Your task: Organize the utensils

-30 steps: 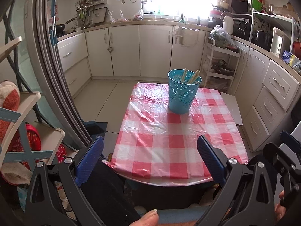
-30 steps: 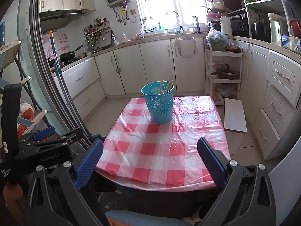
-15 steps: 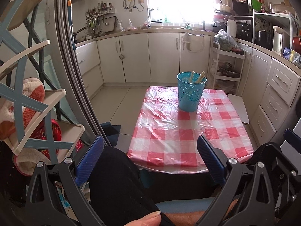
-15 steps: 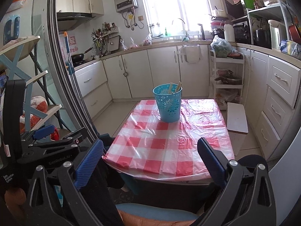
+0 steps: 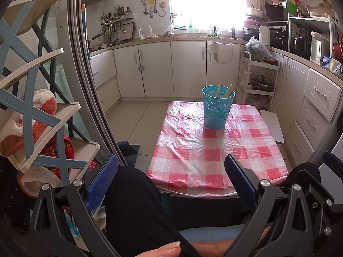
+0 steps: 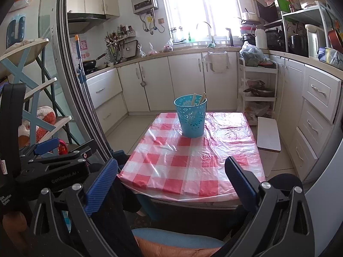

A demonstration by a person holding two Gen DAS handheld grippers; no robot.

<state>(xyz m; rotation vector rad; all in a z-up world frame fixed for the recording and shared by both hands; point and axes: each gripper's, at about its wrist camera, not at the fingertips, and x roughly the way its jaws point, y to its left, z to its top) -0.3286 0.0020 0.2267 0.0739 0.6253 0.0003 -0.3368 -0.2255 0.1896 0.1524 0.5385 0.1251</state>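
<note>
A blue perforated holder (image 5: 217,107) stands near the far end of a small table with a red and white checked cloth (image 5: 214,156). Wooden chopsticks (image 5: 227,91) stick out of its top. The holder (image 6: 190,115) and chopsticks (image 6: 198,99) also show in the right wrist view. My left gripper (image 5: 171,175) is open and empty, held back from the table's near edge above my lap. My right gripper (image 6: 171,177) is open and empty, also short of the near edge. The left gripper's body (image 6: 53,162) shows at the left of the right wrist view.
White cabinets (image 5: 171,68) run along the back and right walls. A white trolley rack (image 5: 259,81) stands behind the table. A white board (image 6: 268,135) lies right of the table. A blue and cream shelf with soft toys (image 5: 32,117) and a sliding door frame (image 5: 85,75) stand at the left.
Both grippers have pulled back and risen away from the table. The holder now looks smaller and farther off. Both stay open and empty.
</note>
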